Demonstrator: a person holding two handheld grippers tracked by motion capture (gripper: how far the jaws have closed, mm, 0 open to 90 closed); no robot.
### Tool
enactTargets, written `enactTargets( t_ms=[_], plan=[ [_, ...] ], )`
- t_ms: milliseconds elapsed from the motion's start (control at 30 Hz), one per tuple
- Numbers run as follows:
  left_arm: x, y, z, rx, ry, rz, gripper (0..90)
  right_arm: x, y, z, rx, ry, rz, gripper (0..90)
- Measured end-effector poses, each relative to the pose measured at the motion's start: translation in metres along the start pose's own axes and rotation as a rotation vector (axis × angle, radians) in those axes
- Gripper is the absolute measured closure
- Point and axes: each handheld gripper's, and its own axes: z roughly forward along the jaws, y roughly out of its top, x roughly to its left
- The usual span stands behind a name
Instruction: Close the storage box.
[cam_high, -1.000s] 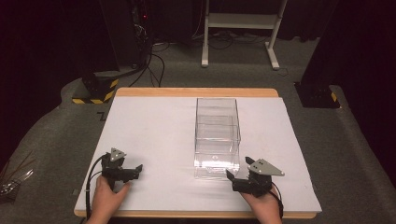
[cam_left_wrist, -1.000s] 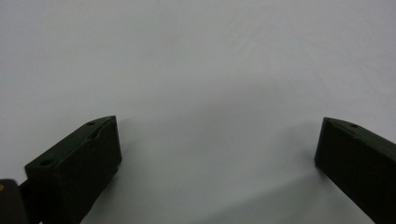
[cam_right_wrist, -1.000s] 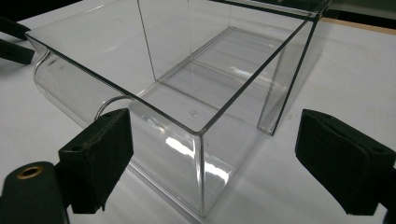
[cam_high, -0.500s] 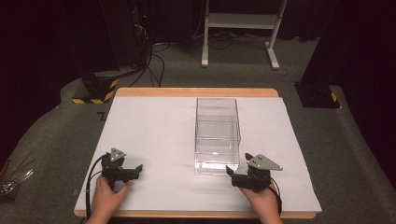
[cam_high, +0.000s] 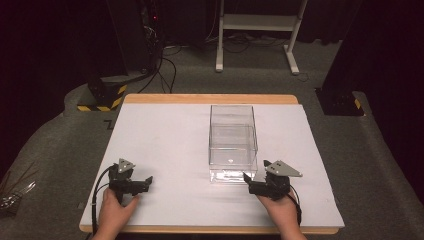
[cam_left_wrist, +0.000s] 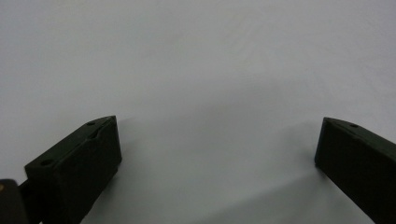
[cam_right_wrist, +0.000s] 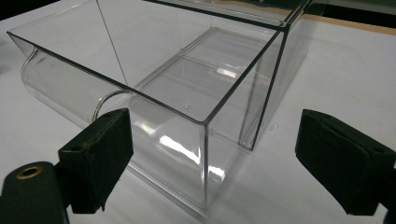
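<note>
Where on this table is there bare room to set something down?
Free: the wide white stretch left of the clear box, above the left gripper, and the strip between the box and the table's right edge. Tight: the right gripper sits near the box's front corner.

Cut off at the top and left edges of the right gripper view: the far end of the clear box (cam_right_wrist: 187, 79). Cropped at the bottom edge of the high view: both forearms. Too dark to tell: the clutter beyond the table's (cam_high: 165, 130) far edge.
</note>
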Motion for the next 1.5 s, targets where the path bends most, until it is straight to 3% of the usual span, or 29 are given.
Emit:
enactTargets(
  t_ms=[1500],
  plan=[
    [0.0,0.0,0.0,0.0,0.0,0.0,0.6,-0.021,0.019,0.034,0.013,-0.071,0.048,11.9]
  ],
)
